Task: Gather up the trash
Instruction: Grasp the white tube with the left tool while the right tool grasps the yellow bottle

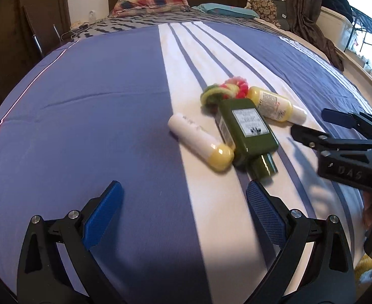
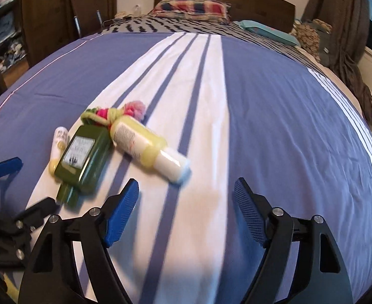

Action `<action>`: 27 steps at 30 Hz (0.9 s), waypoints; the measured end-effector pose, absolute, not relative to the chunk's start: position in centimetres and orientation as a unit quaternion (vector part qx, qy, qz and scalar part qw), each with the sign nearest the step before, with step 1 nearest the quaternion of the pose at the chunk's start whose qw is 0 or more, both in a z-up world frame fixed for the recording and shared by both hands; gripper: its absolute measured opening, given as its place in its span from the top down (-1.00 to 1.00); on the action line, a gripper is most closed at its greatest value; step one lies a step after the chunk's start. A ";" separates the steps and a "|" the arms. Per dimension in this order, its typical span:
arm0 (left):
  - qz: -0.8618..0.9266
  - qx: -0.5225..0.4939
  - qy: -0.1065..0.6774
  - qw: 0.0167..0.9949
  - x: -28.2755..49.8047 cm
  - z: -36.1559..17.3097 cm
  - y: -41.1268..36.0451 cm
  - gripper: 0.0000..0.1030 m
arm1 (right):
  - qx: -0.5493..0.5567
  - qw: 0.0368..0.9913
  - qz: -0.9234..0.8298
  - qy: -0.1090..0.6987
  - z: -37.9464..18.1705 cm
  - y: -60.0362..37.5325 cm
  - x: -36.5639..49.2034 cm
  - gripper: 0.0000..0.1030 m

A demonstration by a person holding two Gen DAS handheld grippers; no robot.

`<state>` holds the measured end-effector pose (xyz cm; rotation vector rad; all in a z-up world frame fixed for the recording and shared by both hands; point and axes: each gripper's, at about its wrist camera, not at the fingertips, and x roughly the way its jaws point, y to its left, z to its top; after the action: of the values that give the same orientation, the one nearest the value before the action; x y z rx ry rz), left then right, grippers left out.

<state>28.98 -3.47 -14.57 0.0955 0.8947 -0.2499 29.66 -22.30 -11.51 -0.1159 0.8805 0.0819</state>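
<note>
On the blue and white striped bedspread (image 1: pixel 97 106) lie a dark green flat bottle (image 1: pixel 249 131) (image 2: pixel 84 154), a white tube with a yellow cap (image 1: pixel 198 141) (image 2: pixel 57 147), a yellow bottle with a white cap (image 1: pixel 277 106) (image 2: pixel 145 147) and a bundle of pink and green yarn (image 1: pixel 224 91) (image 2: pixel 114 112). My left gripper (image 1: pixel 184 210) (image 2: pixel 21 185) is open, just short of the green bottle and the tube, with nothing between its fingers. My right gripper (image 2: pixel 186 202) (image 1: pixel 315 124) is open and empty, close to the yellow bottle's white cap.
A plaid pillow (image 1: pixel 150 2) and a teal pillow (image 1: pixel 226 10) lie at the headboard. A dark wardrobe (image 2: pixel 46 20) stands left of the bed. Brown clothing (image 1: pixel 310 15) hangs at the right by a window. Broad bare bedspread lies to the left and right of the items.
</note>
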 end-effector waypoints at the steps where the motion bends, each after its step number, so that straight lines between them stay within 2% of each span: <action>1: -0.122 0.045 0.431 0.893 29.3 -14.5 -3.6 -0.81 | -0.061 0.901 0.046 0.428 -11.6 -21.9 30.1 -0.51; 6: -0.130 0.044 0.433 0.891 31.2 -14.5 -4.5 -0.79 | -0.073 0.897 0.067 0.431 -11.8 -20.8 32.2 -0.49; 7: -0.129 0.046 0.433 0.891 31.5 -14.5 -4.6 -0.75 | -0.071 0.894 0.076 0.436 -11.8 -20.9 32.8 -0.42; 8: -0.133 0.044 0.433 0.890 31.8 -14.5 -4.8 -0.68 | -0.066 0.891 0.086 0.440 -11.9 -20.9 33.1 -0.23; 13: -0.148 0.045 0.437 0.886 33.1 -14.5 -5.5 -0.41 | -0.055 0.889 0.095 0.444 -11.9 -21.6 33.6 0.33; 19: -0.147 0.050 0.436 0.886 33.7 -14.4 -5.5 0.08 | -0.050 0.887 0.103 0.446 -11.8 -22.3 32.7 0.37; 27: -0.150 0.063 0.433 0.886 32.1 -14.4 -4.6 0.33 | -0.051 0.888 0.093 0.447 -11.7 -23.0 30.0 0.37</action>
<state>32.12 -4.65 -14.45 0.1303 0.9012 -0.3124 29.96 -22.99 -11.65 -0.1062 0.9296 0.1941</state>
